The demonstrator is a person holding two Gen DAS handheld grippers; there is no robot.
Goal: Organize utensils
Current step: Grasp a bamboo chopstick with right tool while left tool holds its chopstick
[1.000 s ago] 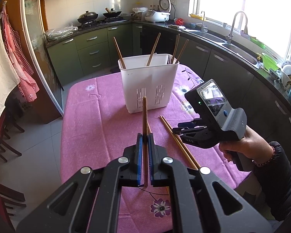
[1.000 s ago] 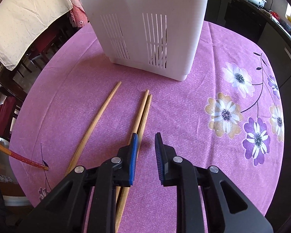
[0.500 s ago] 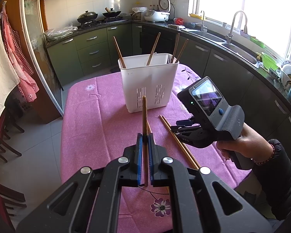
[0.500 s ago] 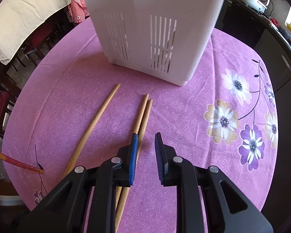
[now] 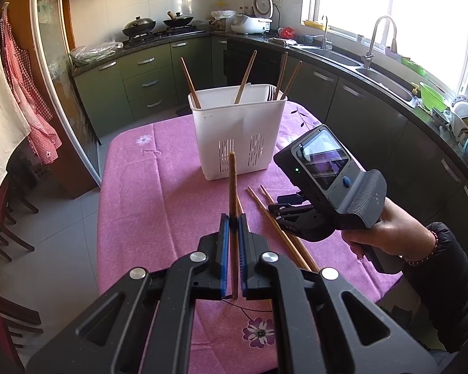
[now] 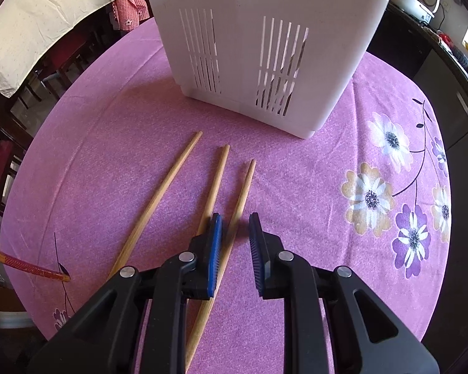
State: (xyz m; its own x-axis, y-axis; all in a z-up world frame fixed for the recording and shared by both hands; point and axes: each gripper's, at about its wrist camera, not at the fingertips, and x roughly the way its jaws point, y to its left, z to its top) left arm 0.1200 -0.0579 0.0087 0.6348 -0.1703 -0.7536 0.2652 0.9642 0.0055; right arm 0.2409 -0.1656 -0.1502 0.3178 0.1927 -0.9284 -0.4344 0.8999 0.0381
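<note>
In the left wrist view my left gripper [image 5: 233, 222] is shut on a wooden chopstick [image 5: 232, 184] that sticks out forward, above the table. Ahead stands a white slotted utensil basket [image 5: 237, 134] with several chopsticks upright in it. My right gripper [image 5: 276, 208], held by a hand, hangs low over loose chopsticks [image 5: 266, 215]. In the right wrist view the right gripper [image 6: 235, 221] is open by a narrow gap. One chopstick [image 6: 245, 187] lies on the cloth between its jaws, close to the left pad. A second chopstick [image 6: 218, 174] runs under the left finger; a third chopstick [image 6: 162, 193] lies further left.
A pink flowered tablecloth [image 6: 343, 162] covers the table. The basket [image 6: 265, 31] stands close in front of the right gripper. A red-patterned stick end [image 6: 31, 268] pokes in at the left edge. Kitchen counters, a sink [image 5: 380, 78] and chairs [image 5: 9, 218] surround the table.
The right gripper has shifted towards the basket. The two chopsticks that lay together have spread apart, and one now lies between its jaws. The left gripper and its chopstick have not moved.
</note>
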